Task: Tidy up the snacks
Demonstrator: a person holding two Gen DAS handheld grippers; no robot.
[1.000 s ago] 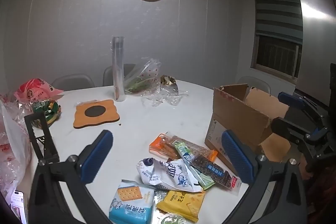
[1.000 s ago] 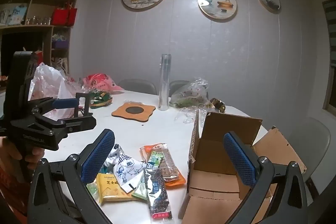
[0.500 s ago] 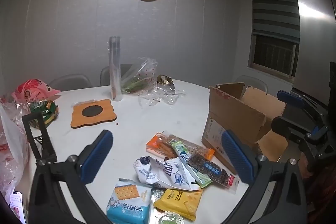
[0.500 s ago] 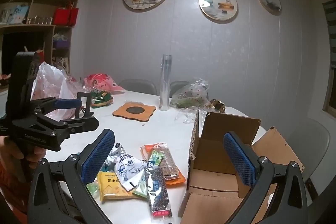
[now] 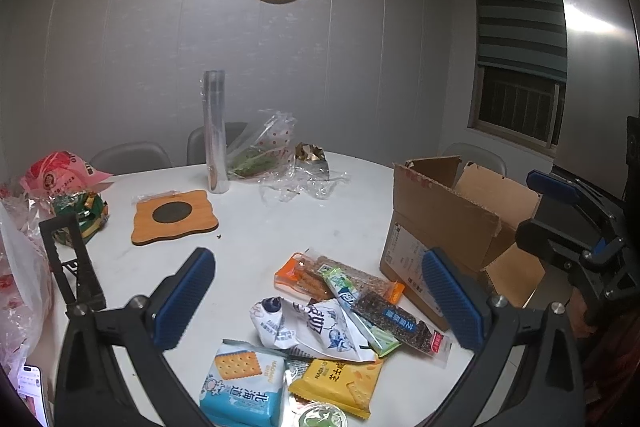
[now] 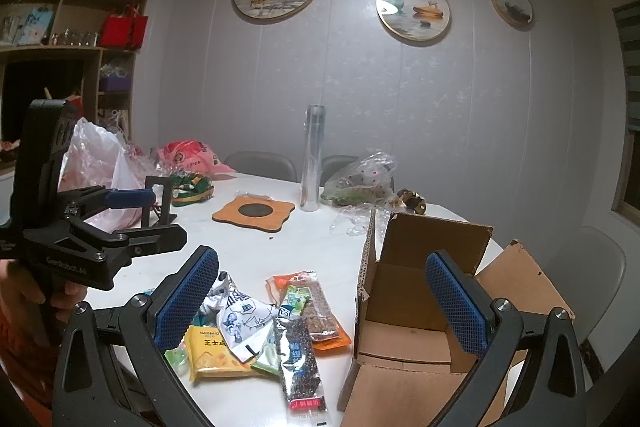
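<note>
A pile of snack packets lies on the white table (image 5: 256,239) near its front edge. It includes a blue cracker pack (image 5: 244,383), a yellow cheese cracker pack (image 5: 340,379), a crumpled white-and-blue packet (image 5: 308,327), a dark seed bar (image 5: 400,323) and an orange pack (image 5: 300,275). An open cardboard box (image 5: 444,223) stands to their right. My left gripper (image 5: 318,301) hovers open above the pile, holding nothing. My right gripper (image 6: 322,301) is open too, between the snacks (image 6: 240,311) and the cardboard box (image 6: 416,291). A hand (image 6: 60,301) holds the left gripper (image 6: 160,219).
A wooden trivet (image 5: 174,215), a tall clear roll (image 5: 214,135) and crinkled plastic bags (image 5: 268,155) sit at the back of the table. A pink bag (image 5: 60,175) and a black stand (image 5: 72,267) are at the left. Grey chairs (image 6: 592,267) ring the table.
Both grippers have drifted only slightly. The snacks and the box lie where they were, and both grippers stay open.
</note>
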